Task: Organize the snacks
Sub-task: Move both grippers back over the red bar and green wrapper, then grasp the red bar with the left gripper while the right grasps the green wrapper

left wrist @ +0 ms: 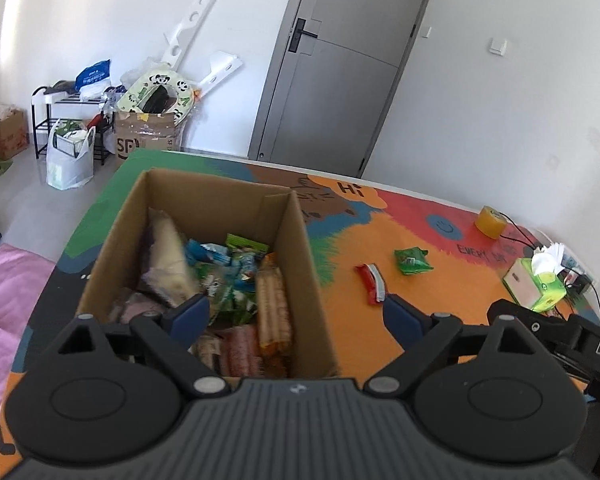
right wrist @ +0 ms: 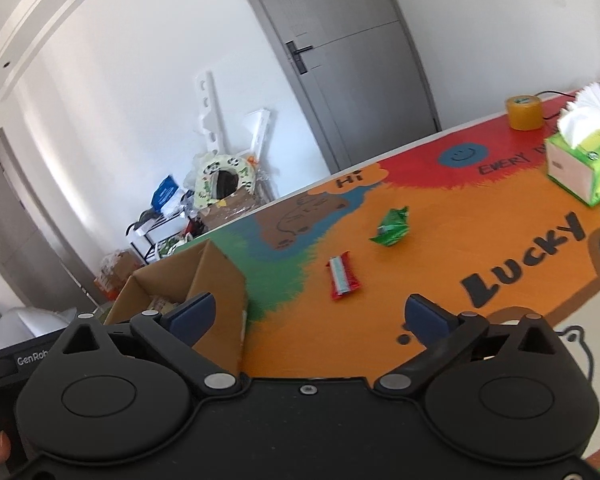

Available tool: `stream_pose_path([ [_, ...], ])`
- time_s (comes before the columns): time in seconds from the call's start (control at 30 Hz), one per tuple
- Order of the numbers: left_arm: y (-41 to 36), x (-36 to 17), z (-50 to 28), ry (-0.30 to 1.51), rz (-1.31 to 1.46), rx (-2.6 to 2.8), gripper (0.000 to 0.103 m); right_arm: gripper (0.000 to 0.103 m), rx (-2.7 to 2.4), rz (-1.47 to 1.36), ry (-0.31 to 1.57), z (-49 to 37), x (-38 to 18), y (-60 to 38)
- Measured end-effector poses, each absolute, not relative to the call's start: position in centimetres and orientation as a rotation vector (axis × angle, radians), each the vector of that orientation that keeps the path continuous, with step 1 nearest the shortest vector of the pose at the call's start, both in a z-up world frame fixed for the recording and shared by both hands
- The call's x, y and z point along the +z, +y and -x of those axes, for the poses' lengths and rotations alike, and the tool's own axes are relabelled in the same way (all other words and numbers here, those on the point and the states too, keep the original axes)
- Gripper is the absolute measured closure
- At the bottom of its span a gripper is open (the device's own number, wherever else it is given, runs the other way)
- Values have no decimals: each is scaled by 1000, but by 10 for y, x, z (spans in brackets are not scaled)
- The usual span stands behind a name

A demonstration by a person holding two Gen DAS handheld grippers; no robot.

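The cardboard box (left wrist: 204, 248) sits on the colourful worktop (left wrist: 440, 292), piled with snack packets – a long biscuit pack (left wrist: 274, 304) lies lengthwise along its right wall. Outside it, a red snack bar (left wrist: 373, 283) lies flat, long axis running away from the camera, near a crumpled green packet (left wrist: 412, 261). Left hand-held gripper (left wrist: 296, 314) and right hand-held gripper (right wrist: 308, 316) – both spread wide, holding nothing.

Both wrist views angled down, near; share table (left wrist: 440, 300), red wrapper (right wrist: 343, 278).
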State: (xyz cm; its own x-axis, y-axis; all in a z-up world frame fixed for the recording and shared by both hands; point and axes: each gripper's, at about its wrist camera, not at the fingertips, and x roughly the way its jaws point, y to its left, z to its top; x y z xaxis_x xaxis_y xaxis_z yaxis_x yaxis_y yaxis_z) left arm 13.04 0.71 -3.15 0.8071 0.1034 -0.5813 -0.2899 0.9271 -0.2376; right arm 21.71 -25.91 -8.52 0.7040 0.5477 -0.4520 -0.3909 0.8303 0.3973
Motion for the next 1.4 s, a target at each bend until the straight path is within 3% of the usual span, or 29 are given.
stream_pose_path([
  [0.83, -59, -31, -200, 550, 244, 127, 11, 0, 433, -341, 531, -270, -88, -313],
  [1.4, -87, -50, -260, 644, 187, 210, 11, 0, 441, -387, 540, -328, -97, -328],
])
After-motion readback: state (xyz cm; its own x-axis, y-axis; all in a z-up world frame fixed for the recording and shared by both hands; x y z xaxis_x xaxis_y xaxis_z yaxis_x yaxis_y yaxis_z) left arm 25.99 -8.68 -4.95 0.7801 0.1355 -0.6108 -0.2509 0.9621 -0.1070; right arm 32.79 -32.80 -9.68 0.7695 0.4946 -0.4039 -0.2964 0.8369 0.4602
